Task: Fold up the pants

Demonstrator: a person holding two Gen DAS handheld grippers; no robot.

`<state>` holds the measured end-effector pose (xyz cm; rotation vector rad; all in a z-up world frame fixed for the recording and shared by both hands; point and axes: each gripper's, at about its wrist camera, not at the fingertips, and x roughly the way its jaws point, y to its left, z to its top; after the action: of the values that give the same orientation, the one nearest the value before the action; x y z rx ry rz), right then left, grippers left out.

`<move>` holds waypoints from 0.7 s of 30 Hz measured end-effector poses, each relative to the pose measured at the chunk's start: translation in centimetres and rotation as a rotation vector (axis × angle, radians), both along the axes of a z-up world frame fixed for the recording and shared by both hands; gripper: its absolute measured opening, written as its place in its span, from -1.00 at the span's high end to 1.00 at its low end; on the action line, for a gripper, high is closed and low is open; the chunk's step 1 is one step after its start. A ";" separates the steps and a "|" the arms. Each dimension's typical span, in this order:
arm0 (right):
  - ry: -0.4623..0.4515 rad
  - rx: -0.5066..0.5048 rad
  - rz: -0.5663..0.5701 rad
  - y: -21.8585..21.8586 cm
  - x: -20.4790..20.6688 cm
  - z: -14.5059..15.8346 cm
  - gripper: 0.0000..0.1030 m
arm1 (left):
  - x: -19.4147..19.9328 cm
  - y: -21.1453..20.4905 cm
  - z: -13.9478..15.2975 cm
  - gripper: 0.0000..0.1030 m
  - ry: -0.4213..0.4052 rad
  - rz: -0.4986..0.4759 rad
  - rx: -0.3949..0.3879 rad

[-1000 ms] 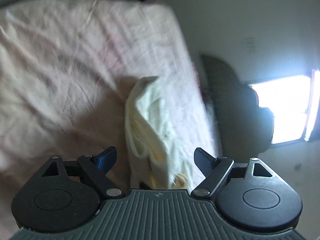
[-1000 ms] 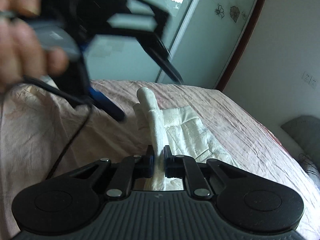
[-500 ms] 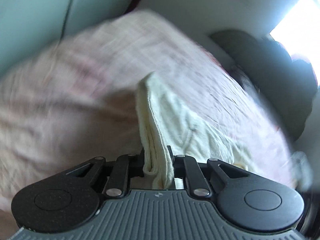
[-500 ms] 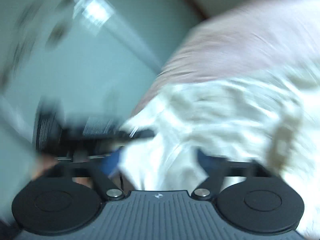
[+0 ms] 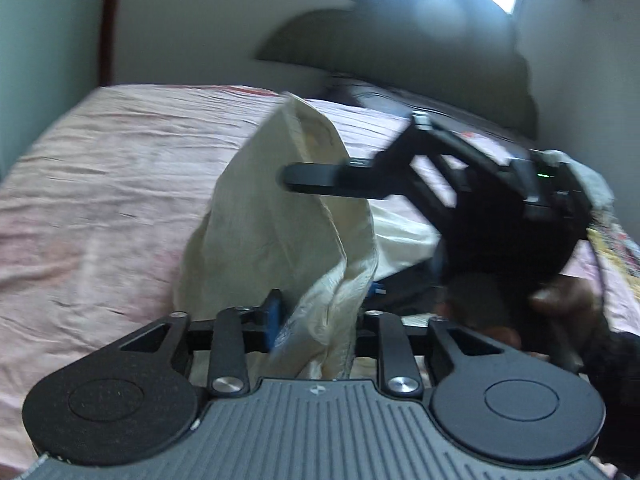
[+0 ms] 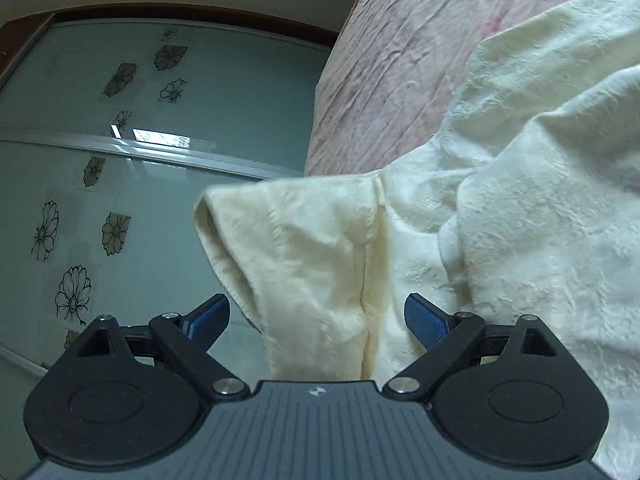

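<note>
The cream pants (image 5: 276, 208) lie on a pink bed sheet (image 5: 100, 184), with one end lifted. My left gripper (image 5: 320, 320) is shut on a bunched edge of the pants and holds it up off the bed. In the right wrist view my right gripper (image 6: 316, 316) is open, its blue pads on either side of a hanging fold of the pants (image 6: 320, 264) without pinching it. The right gripper also shows in the left wrist view (image 5: 460, 200), held by a hand just right of the raised cloth.
The rest of the pants (image 6: 540, 200) spreads over the sheet (image 6: 400, 60) to the right. A glass wardrobe door with flower decals (image 6: 120, 140) stands beyond the bed edge. Dark pillows (image 5: 400, 40) lie at the head of the bed under a window.
My left gripper closed on the pants edge and lifted it. My right gripper let go of the cloth, opened, and swung round to face the hanging fold.
</note>
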<state>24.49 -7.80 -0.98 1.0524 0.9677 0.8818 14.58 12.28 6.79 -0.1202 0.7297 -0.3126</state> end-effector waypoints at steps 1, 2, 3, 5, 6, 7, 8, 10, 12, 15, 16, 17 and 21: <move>-0.001 -0.002 0.001 -0.1 -0.1 -0.1 -0.84 | -0.1 0.0 -0.1 0.28 0.011 -0.013 -0.018; -0.002 -0.004 0.000 0.0 -0.1 -0.1 -0.83 | -0.2 0.1 -0.2 0.23 0.020 -0.030 -0.050; -0.003 -0.010 0.000 -0.2 -0.1 -0.1 -0.83 | -0.3 0.3 -0.2 0.13 0.030 -0.047 -0.090; -0.008 -0.032 0.000 -0.2 0.1 -0.3 -0.81 | -0.6 0.9 -0.2 0.09 0.053 -0.071 -0.153; -0.015 -0.048 -0.003 -0.1 0.1 -0.3 -0.77 | -1.0 1.1 -0.1 0.03 0.056 -0.082 -0.168; -0.023 -0.076 0.004 0.2 0.2 -0.2 -0.66 | -1.6 1.4 0.0 -0.03 0.047 -0.086 -0.172; -0.035 -0.105 0.012 0.4 0.2 -0.1 -0.46 | -2.4 1.7 0.2 -0.05 0.032 -0.093 -0.171; -0.048 -0.180 0.027 0.7 0.0 -0.1 0.03 | -3.5 2.7 0.4 -0.09 0.022 -0.090 -0.180; -0.055 -0.221 0.024 0.8 -0.1 -0.1 0.49 | -5.0 3.6 0.9 -0.12 0.007 -0.062 -0.194; -0.075 -0.209 0.023 0.7 -0.5 -0.2 0.67 | -7.2 4.9 2.2 -0.21 -0.030 0.016 -0.178; -0.080 -0.203 0.025 0.8 -0.6 0.0 0.70 | -7.6 5.6 2.5 -0.24 -0.044 0.049 -0.176; -0.089 -0.192 0.029 0.8 -0.7 0.2 0.72 | -8.0 6.1 2.8 -0.25 -0.052 0.083 -0.181; -0.142 -0.152 0.071 0.7 -0.8 2.4 0.72 | -8.0 8.9 3.1 -0.28 -0.057 0.222 -0.231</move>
<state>23.69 -7.09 1.41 0.8193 0.9420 0.9137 6.55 21.20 9.90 -0.4068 0.6157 -0.1860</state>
